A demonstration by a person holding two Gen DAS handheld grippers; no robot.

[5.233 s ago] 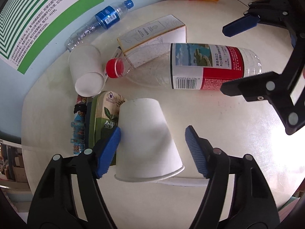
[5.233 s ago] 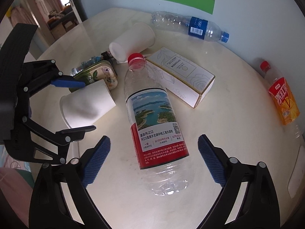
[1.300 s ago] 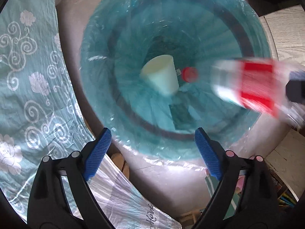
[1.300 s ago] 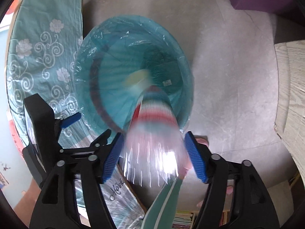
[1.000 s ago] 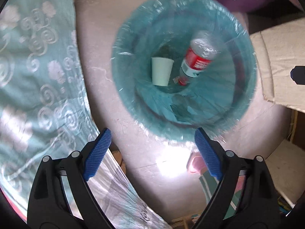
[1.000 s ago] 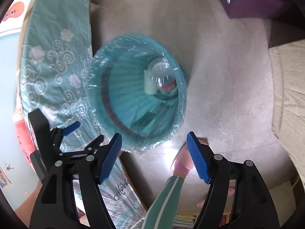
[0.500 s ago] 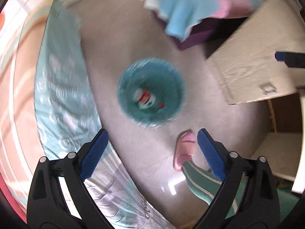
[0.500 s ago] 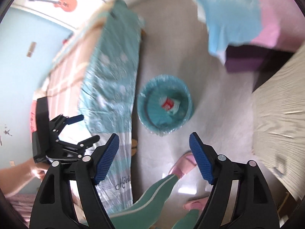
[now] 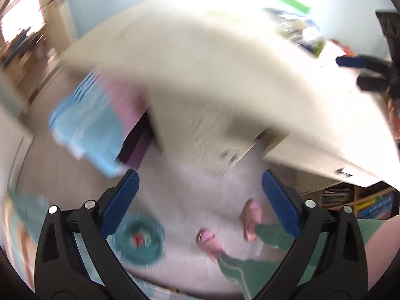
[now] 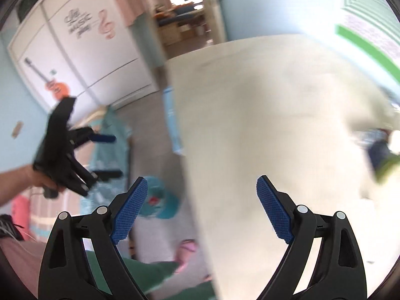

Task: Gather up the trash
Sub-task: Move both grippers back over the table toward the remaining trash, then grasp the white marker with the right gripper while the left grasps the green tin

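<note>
Both views are motion-blurred. My left gripper [image 9: 200, 200] is open and empty, high above the floor. My right gripper [image 10: 202, 210] is open and empty over the near edge of the white table [image 10: 275, 115]. The teal-lined trash bin [image 9: 142, 240] stands on the floor far below with a red-labelled bottle inside; it also shows in the right wrist view [image 10: 160, 200]. Blurred trash items [image 9: 307, 37] lie at the table's far right, also seen in the right wrist view [image 10: 382, 155]. The left gripper [image 10: 105, 155] shows at left in the right wrist view; the right gripper [image 9: 360, 72] at right in the left.
The white table [image 9: 212, 70] fills the upper half of the left wrist view. A blue and pink cloth [image 9: 100, 125] lies on a purple box beside it. The person's pink slippers [image 9: 250, 215] are on the grey floor. A bed with a teal cover [image 10: 110, 140] is at left.
Both grippers have swung up and away from the bin toward the table. The bin, with the cup and bottle inside, has shrunk to the lower left of both views.
</note>
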